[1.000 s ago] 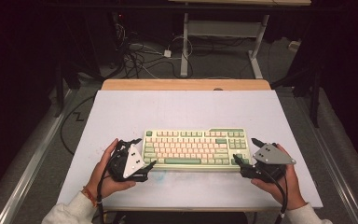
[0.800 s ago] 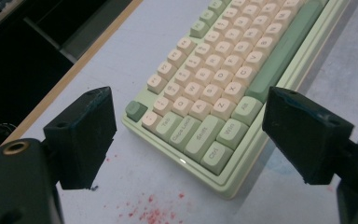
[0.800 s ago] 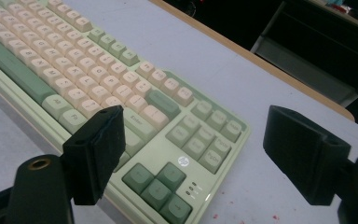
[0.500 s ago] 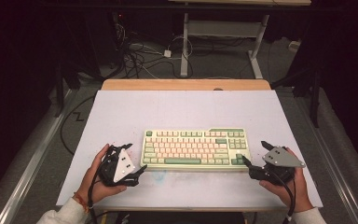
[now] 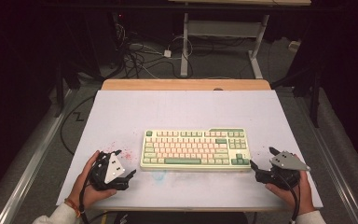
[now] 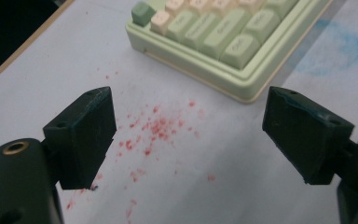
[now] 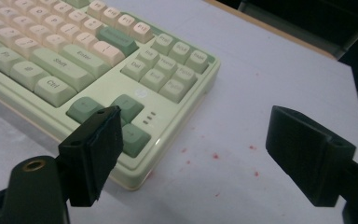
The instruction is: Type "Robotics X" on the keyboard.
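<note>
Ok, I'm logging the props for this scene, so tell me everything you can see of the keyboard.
The keyboard is a compact, pale green plastic case with cream, light green and a few darker green keycaps, including darker arrow keys at its right end and a long green space bar. It lies flat near the middle of the white table, long side toward the person. Nothing grips it: the left gripper and right gripper sit open just off its two near corners, apart from it. Red specks dot the table beside both ends.
</note>
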Tool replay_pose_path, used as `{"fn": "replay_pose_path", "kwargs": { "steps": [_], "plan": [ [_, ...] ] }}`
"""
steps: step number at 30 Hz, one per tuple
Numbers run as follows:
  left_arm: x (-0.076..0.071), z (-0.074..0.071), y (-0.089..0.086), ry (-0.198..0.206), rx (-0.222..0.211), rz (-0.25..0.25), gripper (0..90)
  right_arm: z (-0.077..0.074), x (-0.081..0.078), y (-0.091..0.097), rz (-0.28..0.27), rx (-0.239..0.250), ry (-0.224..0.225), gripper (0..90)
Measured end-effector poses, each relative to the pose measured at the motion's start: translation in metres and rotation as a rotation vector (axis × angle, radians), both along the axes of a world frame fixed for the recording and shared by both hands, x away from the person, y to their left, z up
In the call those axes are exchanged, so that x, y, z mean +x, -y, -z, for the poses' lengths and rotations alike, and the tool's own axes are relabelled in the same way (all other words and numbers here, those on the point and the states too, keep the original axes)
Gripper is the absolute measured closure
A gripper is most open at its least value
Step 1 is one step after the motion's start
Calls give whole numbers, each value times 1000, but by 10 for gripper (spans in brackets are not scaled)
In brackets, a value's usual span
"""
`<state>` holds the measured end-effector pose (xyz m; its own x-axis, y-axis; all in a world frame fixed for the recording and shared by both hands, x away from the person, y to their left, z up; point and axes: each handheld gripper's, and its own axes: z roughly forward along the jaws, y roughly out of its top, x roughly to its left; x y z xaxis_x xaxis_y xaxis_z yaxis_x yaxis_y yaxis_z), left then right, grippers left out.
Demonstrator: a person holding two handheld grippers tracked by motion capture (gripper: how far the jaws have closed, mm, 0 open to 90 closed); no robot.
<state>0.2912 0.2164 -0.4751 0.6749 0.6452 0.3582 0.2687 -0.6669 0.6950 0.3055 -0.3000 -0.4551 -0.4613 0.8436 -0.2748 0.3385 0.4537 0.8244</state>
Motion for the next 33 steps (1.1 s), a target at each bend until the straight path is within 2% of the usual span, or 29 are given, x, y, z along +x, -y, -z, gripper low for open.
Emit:
{"fn": "replay_pose_path", "kwargs": {
  "steps": [3,7,10,13,20,31,33],
  "plan": [
    [-3,1,0,-8,-3,3,160,1,-1,-3,-15,-18,0,174],
    [-3,1,2,-12,8,18,160,-2,-1,-4,-12,5,5,177],
    [-3,0,1,-9,-23,18,160,-2,-3,-5,-15,1,8,174],
    [-5,1,0,-11,-14,15,160,-5,-5,-6,-17,-12,27,171],
    [-6,-2,-3,1,-39,10,160,-6,-7,-10,-21,-12,29,170],
    [-5,-2,-1,-4,-27,8,160,-5,-7,-13,-31,-15,23,170],
    [-4,-2,-1,-6,-28,4,160,-4,-7,-14,-37,-29,25,170]
  ]
}}
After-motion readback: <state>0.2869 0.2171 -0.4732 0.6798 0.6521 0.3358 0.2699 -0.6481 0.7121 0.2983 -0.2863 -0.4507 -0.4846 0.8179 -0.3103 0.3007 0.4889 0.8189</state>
